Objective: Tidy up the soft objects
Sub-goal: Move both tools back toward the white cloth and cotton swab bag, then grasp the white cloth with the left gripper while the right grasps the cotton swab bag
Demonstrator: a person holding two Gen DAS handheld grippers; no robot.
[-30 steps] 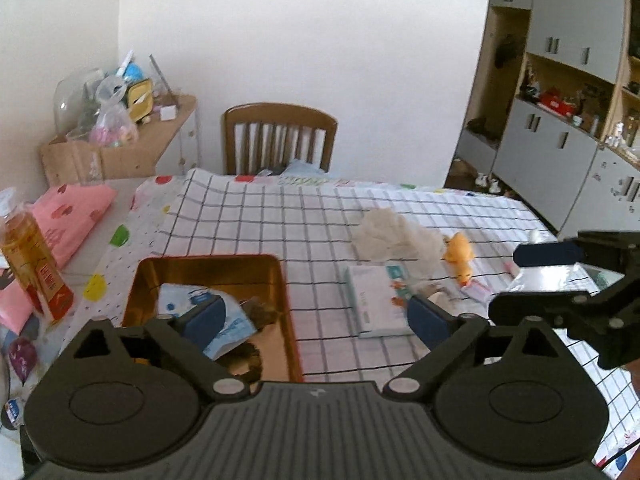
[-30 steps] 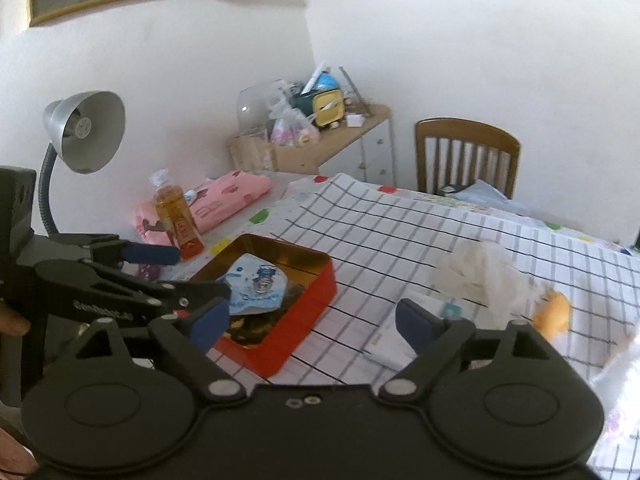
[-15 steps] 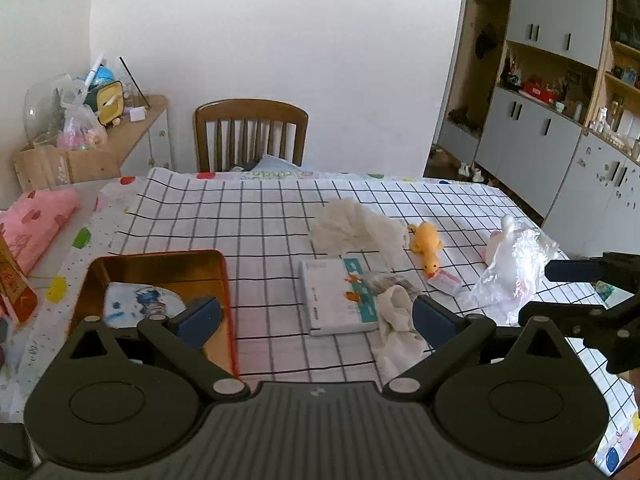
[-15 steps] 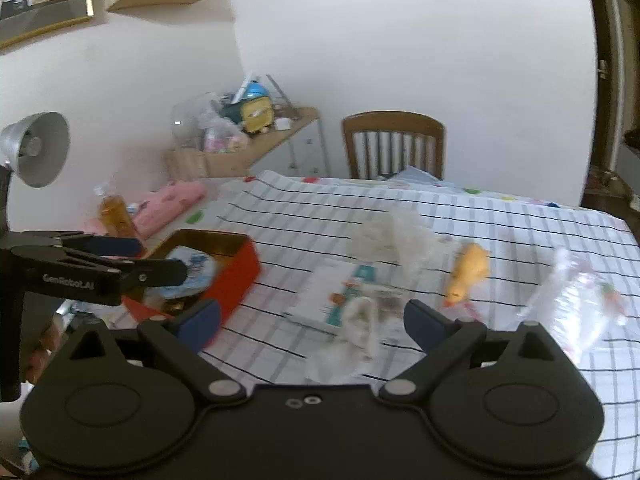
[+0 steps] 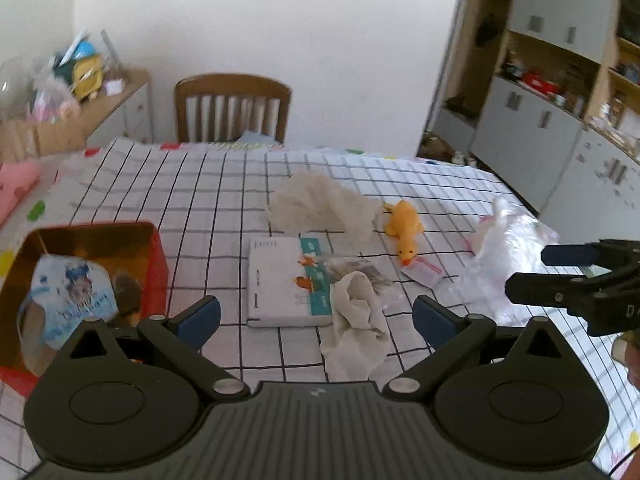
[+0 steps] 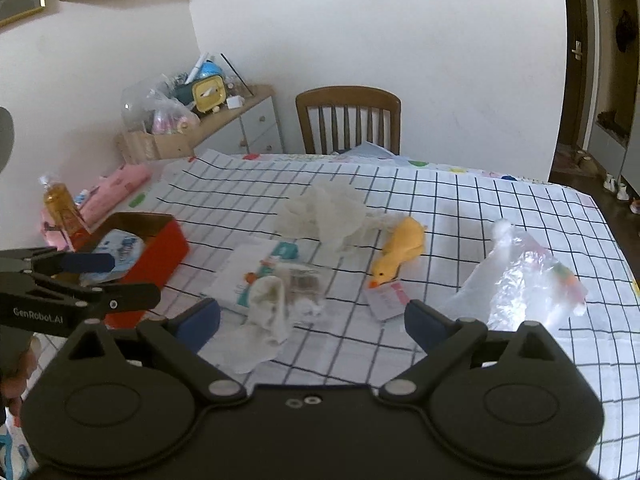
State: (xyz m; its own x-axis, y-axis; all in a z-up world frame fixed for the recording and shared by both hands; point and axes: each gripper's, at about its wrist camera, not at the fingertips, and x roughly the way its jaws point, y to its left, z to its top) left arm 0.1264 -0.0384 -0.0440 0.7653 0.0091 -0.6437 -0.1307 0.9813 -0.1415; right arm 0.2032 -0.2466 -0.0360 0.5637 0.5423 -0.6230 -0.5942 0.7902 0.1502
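A crumpled white cloth (image 5: 358,320) is lying on the checked tablecloth (image 5: 180,184), its upper end draped over the right-hand edge of a flat white packet (image 5: 286,282) printed with teal and orange pictures. Just behind the packet a larger heap of pale gauzy fabric (image 5: 320,206) is sitting bunched up, and beside that a small yellow plush duck (image 5: 404,230) is lying with its beak pointing toward the near edge, touching a little pink-and-white card (image 6: 386,298). Farther right a crinkled clear plastic bag (image 6: 520,276) is resting on the cloth, something white and something colourful showing through it. At the left side of the table a red tin (image 5: 158,268) with a gold interior is holding a pale blue printed pouch (image 5: 68,300) and some darker item too blurred to name. The left gripper (image 5: 316,320) is hovering above the near edge of the table with its blue-padded jaws spread wide and nothing between them, the white cloth lying below the gap. The right gripper (image 6: 312,320) is likewise hanging spread wide and empty, facing the same cloth and the duck's card. A wooden chair (image 5: 232,108) is standing at the far side of the table, and a cluttered sideboard (image 6: 224,120) is lining the wall at left.
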